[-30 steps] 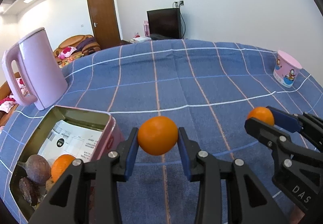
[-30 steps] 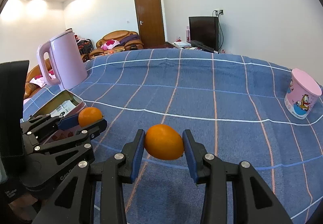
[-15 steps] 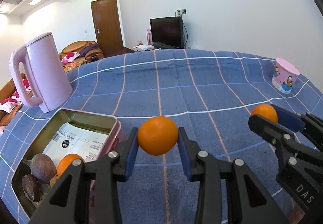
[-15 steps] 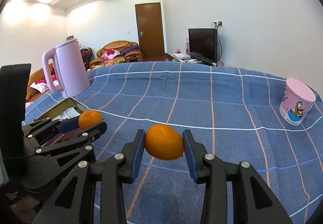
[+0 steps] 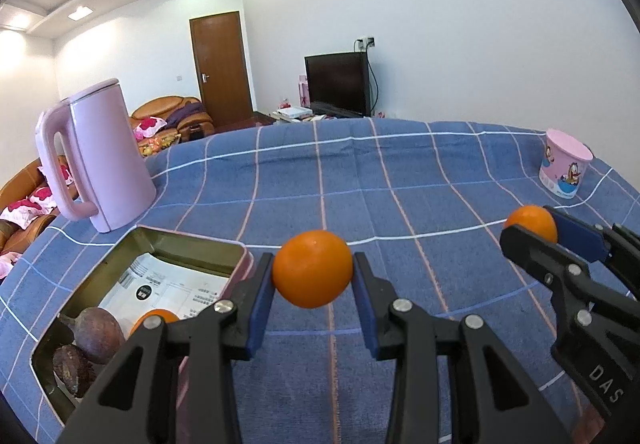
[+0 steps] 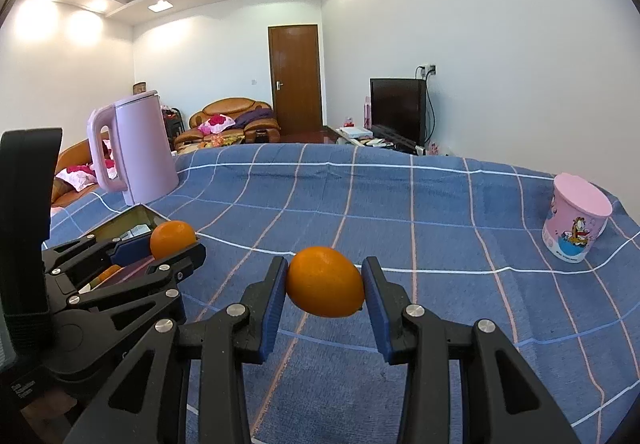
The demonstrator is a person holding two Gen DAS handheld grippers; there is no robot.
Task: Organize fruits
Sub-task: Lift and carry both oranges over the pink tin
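My left gripper (image 5: 313,280) is shut on an orange (image 5: 313,268) and holds it above the blue checked cloth, just right of a pink tin box (image 5: 192,244). The box holds a paper sheet, two dark passion fruits (image 5: 98,334) and another orange (image 5: 158,318). My right gripper (image 6: 325,286) is shut on a second orange (image 6: 325,282), held above the cloth. It shows at the right of the left wrist view (image 5: 532,228); the left gripper with its orange (image 6: 173,238) shows at the left of the right wrist view.
A pink kettle (image 5: 100,156) stands behind the box at the left. A pink cartoon cup (image 5: 564,168) stands upside down at the far right of the table (image 5: 360,184). Behind the table are a sofa, a door and a television.
Both grippers have risen and tilted up with their oranges; more of the room shows. Each orange stays gripped.
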